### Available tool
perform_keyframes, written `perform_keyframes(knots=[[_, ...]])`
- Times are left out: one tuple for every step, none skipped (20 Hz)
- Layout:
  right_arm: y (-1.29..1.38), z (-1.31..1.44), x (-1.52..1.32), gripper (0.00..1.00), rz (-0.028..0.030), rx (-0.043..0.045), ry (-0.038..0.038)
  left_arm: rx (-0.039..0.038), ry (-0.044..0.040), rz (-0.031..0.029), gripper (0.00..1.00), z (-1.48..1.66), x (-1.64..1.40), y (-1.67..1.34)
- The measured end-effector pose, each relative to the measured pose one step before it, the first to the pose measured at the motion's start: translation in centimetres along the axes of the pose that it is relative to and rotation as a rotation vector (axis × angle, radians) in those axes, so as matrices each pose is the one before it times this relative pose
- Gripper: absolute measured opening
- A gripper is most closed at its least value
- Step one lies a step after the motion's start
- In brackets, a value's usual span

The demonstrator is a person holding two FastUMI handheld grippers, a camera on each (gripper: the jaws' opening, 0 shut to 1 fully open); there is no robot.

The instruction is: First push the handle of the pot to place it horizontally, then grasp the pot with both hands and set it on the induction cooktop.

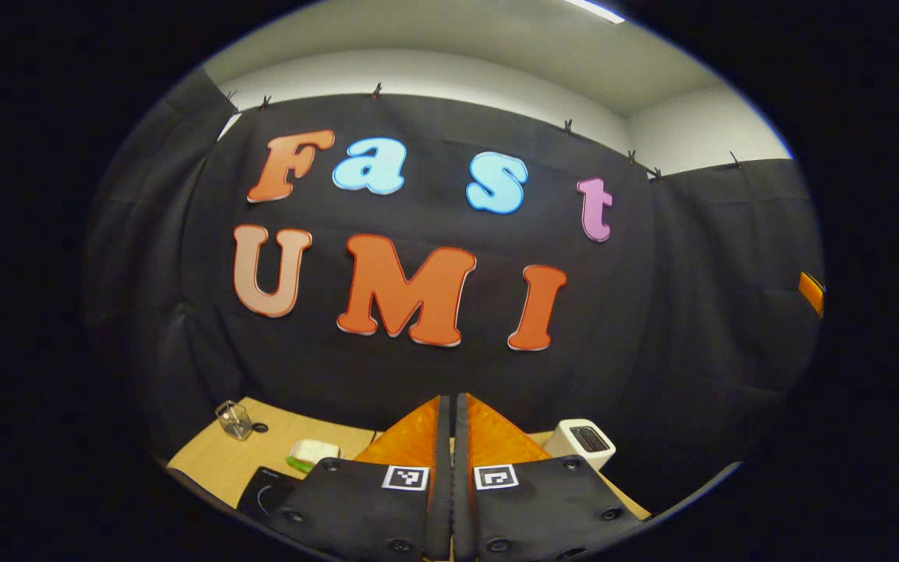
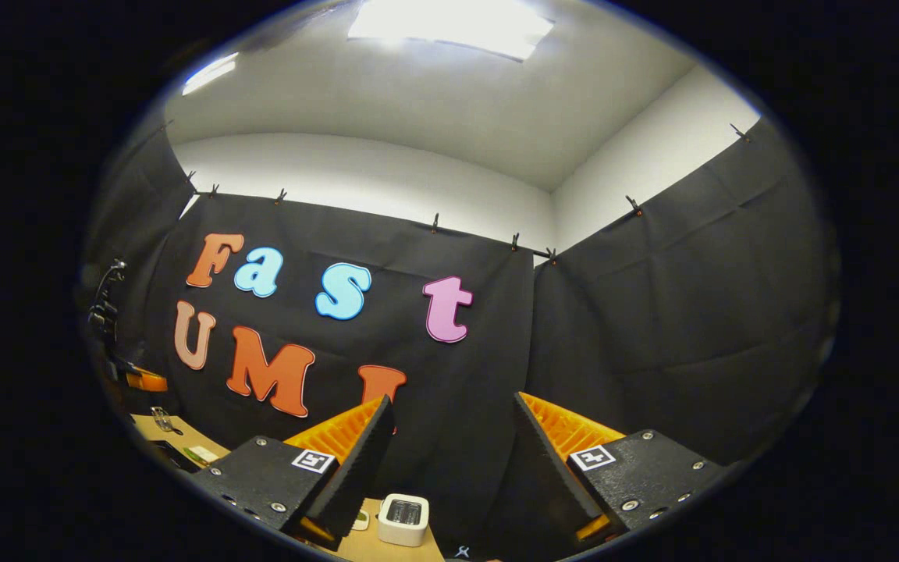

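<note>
My left gripper (image 1: 451, 400) is shut, its two fingers pressed together with nothing between them. It is held up above the wooden table (image 1: 207, 460) and faces the booth's back wall. The black induction cooktop (image 1: 266, 492) lies on the table just left of its fingers, partly hidden by them. My right gripper (image 2: 453, 410) is open with an empty gap. It points upward at the wall corner, high over the table's right part (image 2: 422, 550). A dark edge of the induction cooktop (image 2: 172, 454) shows far left in the right gripper view.
A white toaster (image 1: 582, 443) (image 2: 403, 519) stands at the back right of the table. A small glass jar (image 1: 235, 419) sits at the back left. A white and green object (image 1: 311, 451) lies beside the cooktop. Black cloth walls close the table on three sides.
</note>
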State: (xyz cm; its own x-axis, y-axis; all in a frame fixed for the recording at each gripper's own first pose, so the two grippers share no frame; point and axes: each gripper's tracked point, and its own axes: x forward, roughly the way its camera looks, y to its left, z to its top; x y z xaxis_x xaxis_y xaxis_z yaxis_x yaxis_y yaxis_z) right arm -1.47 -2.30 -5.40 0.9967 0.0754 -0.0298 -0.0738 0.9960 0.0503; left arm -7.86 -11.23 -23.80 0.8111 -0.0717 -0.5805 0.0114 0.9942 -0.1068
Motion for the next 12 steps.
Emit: perform_keyframes(knots=[[-0.001, -0.419, -0.062, 0.94, 0.00363, -0.00163, 0.00232, -0.01668, 0.06175, -0.00592, 0.08, -2.264, 0.151, -0.295], [0.004, -0.228, 0.171, 0.94, 0.00277, -0.00456, 0.00495, -0.00641, 0.05577, 0.00849, 0.07, -1.937, 0.13, 0.146], [-0.085, -0.315, 0.133, 0.94, 0.0025, -0.00396, 0.00853, -0.00056, 0.05453, 0.00938, 0.07, -1.773, 0.141, 0.046], [0.033, -0.578, 0.21, 0.94, 0.00435, -0.00034, 0.00986, -0.00248, 0.05339, 0.00404, 0.07, -1.703, 0.346, -0.22], [-0.043, -0.903, -0.078, 0.94, 0.00501, 0.0038, 0.00983, -0.00013, 0.0514, 0.00286, 0.07, -2.112, 0.211, -0.164], [-0.112, -0.814, -0.182, 0.94, 0.00606, 0.0077, 0.00906, 0.00659, 0.05995, 0.0129, 0.07, -2.117, -0.146, 0.013], [-0.206, -0.603, -0.711, 0.94, 0.00843, 0.00843, 0.01062, 0.01063, 0.06405, 0.02517, 0.07, -2.603, 0.055, -0.028], [-0.018, -0.619, -0.228, 0.94, 0.00849, 0.00706, 0.00901, 0.00766, 0.05806, 0.01836, 0.08, -2.37, 0.415, -0.394], [-0.222, -0.504, -0.06, 0.94, 0.00701, 0.00487, 0.00641, -0.00029, 0.0583, 0.01179, 0.07, -1.909, 0.357, -0.136], [-0.154, -0.588, -0.048, 0.94, 0.00355, 0.00255, 0.00587, -0.00655, 0.05327, 0.00923, 0.08, -1.681, 0.3, -0.268], [-0.276, -0.519, 0.06, 0.94, 0.00278, 0.00086, 0.00535, -0.01065, 0.05404, 0.01213, 0.09, -1.79, 0.293, -0.037], [-0.244, -0.508, -0.006, 0.94, 0.00281, 0.00102, 0.00506, -0.01499, 0.05708, 0.01773, 0.08, -1.701, 0.38, 0.064]])
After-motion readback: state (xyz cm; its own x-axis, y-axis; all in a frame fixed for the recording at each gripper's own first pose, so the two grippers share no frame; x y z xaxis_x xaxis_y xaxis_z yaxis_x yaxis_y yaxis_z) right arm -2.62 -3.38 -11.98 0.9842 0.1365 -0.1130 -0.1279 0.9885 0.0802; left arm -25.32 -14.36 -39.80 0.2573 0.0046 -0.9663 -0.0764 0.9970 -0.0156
